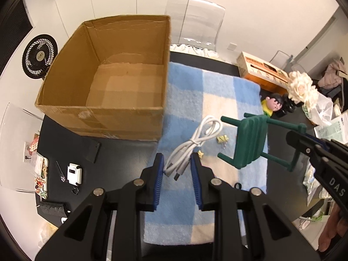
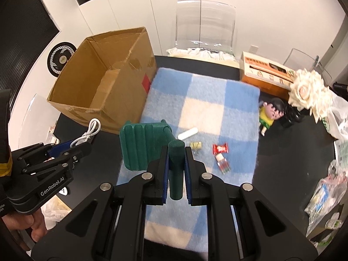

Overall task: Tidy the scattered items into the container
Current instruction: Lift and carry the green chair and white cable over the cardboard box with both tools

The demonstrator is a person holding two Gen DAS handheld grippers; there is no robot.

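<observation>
Black, blue-padded left gripper [image 1: 176, 169] sits closest, its jaws pressed on the plug end of a coiled white USB cable [image 1: 193, 143], lifted above the blue-and-cream checked blanket [image 1: 187, 100] on the black table [image 1: 121, 152]. Left of it stands the open brown cardboard box [image 1: 104, 74], its floor bare. Further right, small yellow binder clips [image 1: 222, 139] lie on the blanket. Next comes the dark green toy chair [image 1: 250, 141], held in the air on its side; the right gripper [image 2: 176, 163] has its jaws clamped on one chair leg. Beyond, on the blanket, are a white chalk-like stick [image 2: 188, 133], a red candy wrapper [image 2: 220, 148] and a small red-and-white pack [image 2: 223, 163]. A cartoon boy figurine [image 2: 269, 115] stands on the table beside the blanket's right edge.
</observation>
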